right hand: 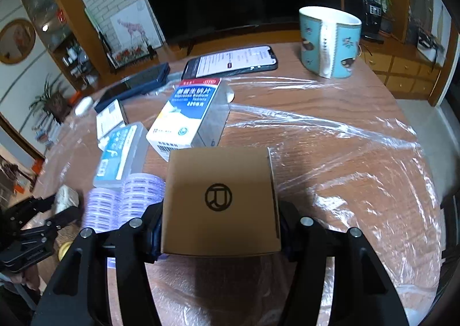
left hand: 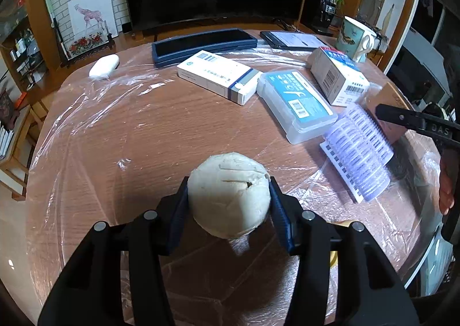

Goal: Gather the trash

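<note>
Item: two pieces of trash, both in hand above the table.
We are clamping the tissue wad in the left gripper and the brown box in the right gripper; we are keeping both squeezes steady, clear of the hair rollers.

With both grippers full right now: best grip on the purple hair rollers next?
Take the purple hair rollers across one cylinder's curved sides, coming from above. They lie on their sides on the table, packed together, with the clear plastic case close beside them, so a low sideways approach looks crowded.
</note>
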